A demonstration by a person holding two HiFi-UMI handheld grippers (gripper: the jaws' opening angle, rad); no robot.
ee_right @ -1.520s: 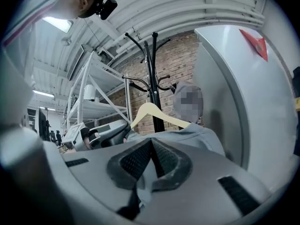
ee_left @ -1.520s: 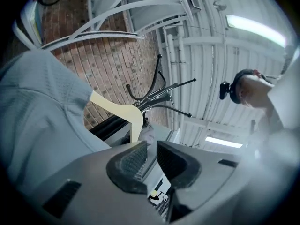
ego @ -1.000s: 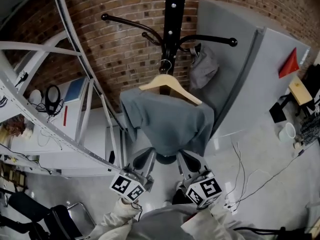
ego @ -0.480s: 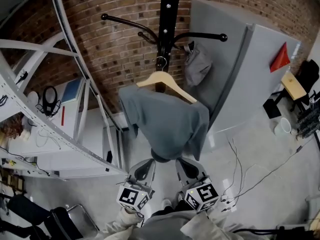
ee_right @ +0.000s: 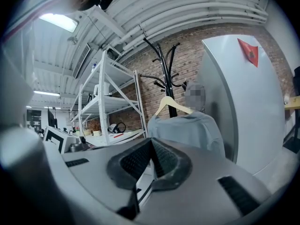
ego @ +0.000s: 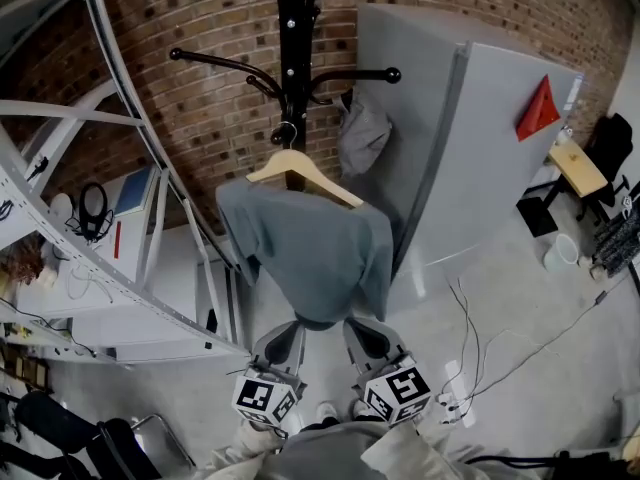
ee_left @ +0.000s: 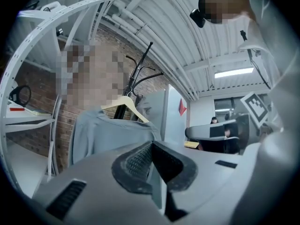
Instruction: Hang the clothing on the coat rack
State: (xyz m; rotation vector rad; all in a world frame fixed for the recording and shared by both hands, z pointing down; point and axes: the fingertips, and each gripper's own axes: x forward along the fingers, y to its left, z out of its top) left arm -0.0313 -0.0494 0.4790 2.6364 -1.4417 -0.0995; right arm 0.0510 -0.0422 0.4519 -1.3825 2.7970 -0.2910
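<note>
A grey-blue shirt hangs on a wooden hanger, whose hook sits on the black coat rack against the brick wall. The shirt and hanger show beyond the jaws in the left gripper view, and the shirt also in the right gripper view. My left gripper and right gripper are side by side just below the shirt's hem, apart from it. Both have their jaws together with nothing between them.
A small grey cloth hangs on another arm of the rack. A grey partition panel stands right of the rack. White metal shelving fills the left. Cables lie on the floor at the right.
Both grippers have drawn back from the shirt toward me and slightly down. The rack, hanger and shirt have shifted left and up in the head view. The shirt stays hanging.
</note>
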